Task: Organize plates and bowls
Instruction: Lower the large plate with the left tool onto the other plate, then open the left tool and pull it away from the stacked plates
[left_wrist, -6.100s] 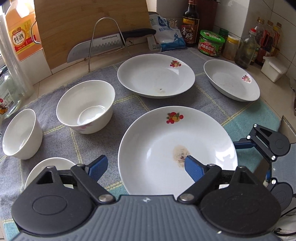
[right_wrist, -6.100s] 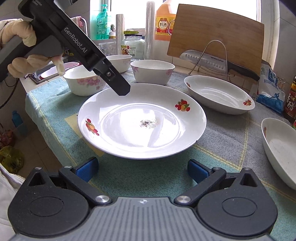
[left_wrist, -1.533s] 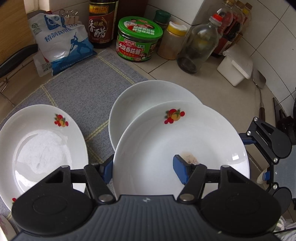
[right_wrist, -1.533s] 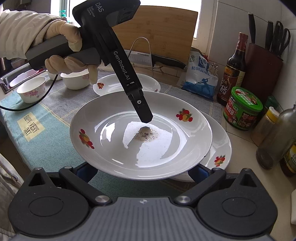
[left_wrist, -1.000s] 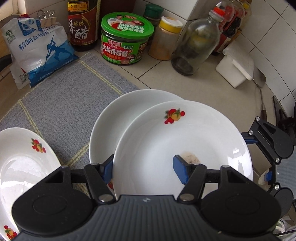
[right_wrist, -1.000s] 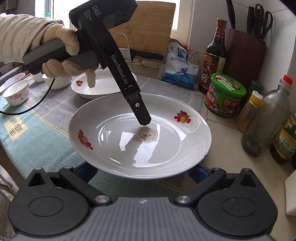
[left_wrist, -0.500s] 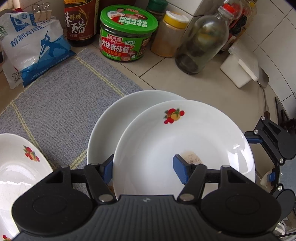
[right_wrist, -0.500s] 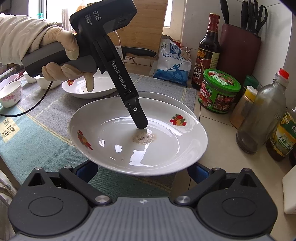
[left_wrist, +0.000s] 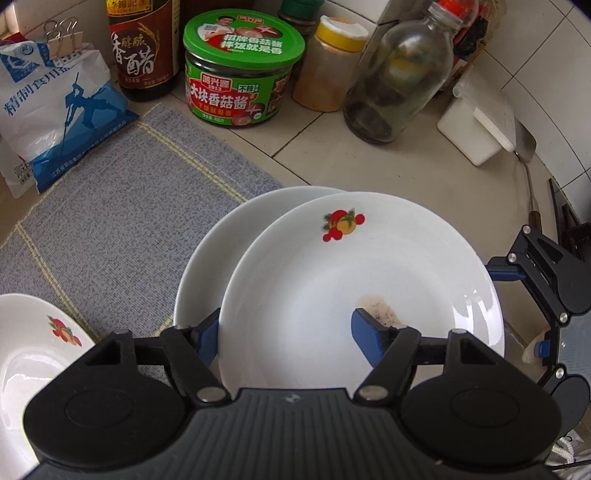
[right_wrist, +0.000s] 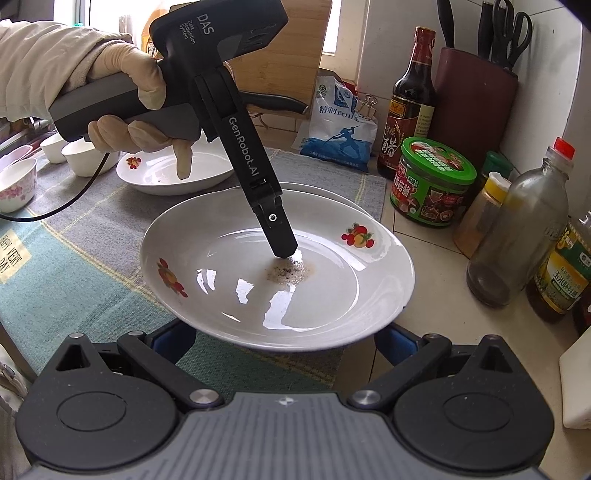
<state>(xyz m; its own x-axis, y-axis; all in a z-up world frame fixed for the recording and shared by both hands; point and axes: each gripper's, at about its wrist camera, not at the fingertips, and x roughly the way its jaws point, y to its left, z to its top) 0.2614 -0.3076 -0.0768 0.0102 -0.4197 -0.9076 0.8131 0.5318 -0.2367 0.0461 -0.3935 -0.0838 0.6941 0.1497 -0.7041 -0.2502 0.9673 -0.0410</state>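
Left wrist view: the left gripper (left_wrist: 284, 328) straddles the near rim of the top plate (left_wrist: 343, 280), one blue finger outside the rim, the other inside the well beside a brown speckled stain (left_wrist: 380, 308). Its jaws are opening, with the rim between them; pad contact cannot be confirmed. This fruit-printed plate sits on a second plate (left_wrist: 218, 251), offset to one side, the pair lying across the edge of the grey mat (left_wrist: 110, 221) and the tiled counter (left_wrist: 388, 166).

A third plate (left_wrist: 33, 354) lies on the mat well to the left of the top plate, apparently holding nothing.

Right wrist view: the right gripper (right_wrist: 284, 339) sits under the near edge of the top plate with its fingers set wide, both tips hidden beneath the rim; contact cannot be told. A gloved hand (right_wrist: 136, 107) holds the left gripper's handle.

Beyond the top plate stand a green-lidded jar (left_wrist: 240, 74) of dark sauce, a dark vinegar bottle (left_wrist: 142, 48), a yellow-capped jar (left_wrist: 328, 66) of orange powder, and a glass bottle (left_wrist: 399, 77) with dark residue at its base. A clipped salt bag (left_wrist: 51, 110) lies behind the mat. Three small bowls (right_wrist: 18, 181) sit far left of the top plate, contents not visible.
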